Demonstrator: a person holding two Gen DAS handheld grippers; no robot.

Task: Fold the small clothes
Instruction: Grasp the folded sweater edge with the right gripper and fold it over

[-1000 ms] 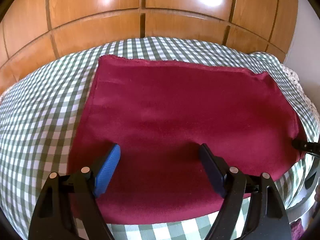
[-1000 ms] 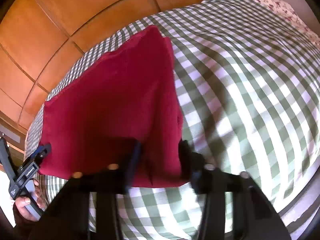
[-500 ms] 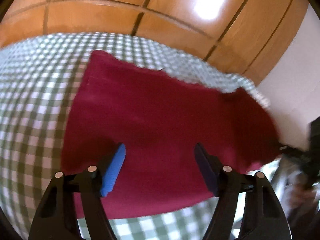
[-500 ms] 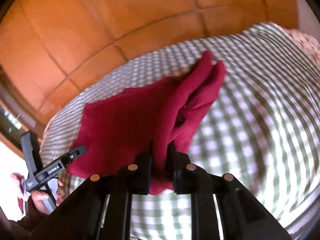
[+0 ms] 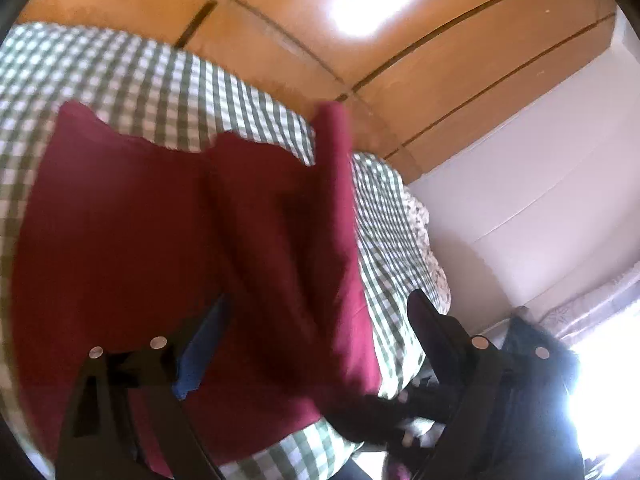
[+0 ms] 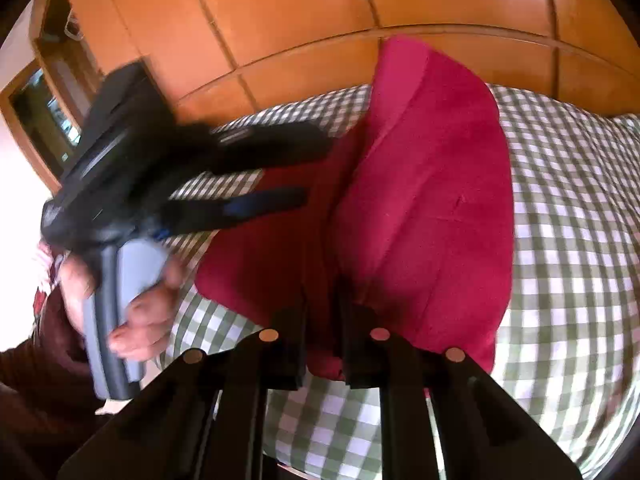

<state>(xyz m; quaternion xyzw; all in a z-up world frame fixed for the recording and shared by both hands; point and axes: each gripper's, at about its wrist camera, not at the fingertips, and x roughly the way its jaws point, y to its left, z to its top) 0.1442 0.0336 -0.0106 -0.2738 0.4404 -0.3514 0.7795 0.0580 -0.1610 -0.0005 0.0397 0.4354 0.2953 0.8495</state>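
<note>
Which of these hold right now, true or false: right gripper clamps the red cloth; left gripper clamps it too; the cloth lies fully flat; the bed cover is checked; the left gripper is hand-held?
1. The right gripper is shut on the red cloth. True.
2. The left gripper clamps it too. False: its jaws stand wide, having just been opening, above the cloth and not pressing it.
3. The cloth lies fully flat. False: one side is lifted and folding over.
4. The bed cover is green-and-white checked. True.
5. A hand holds the left gripper's handle. True.
</note>
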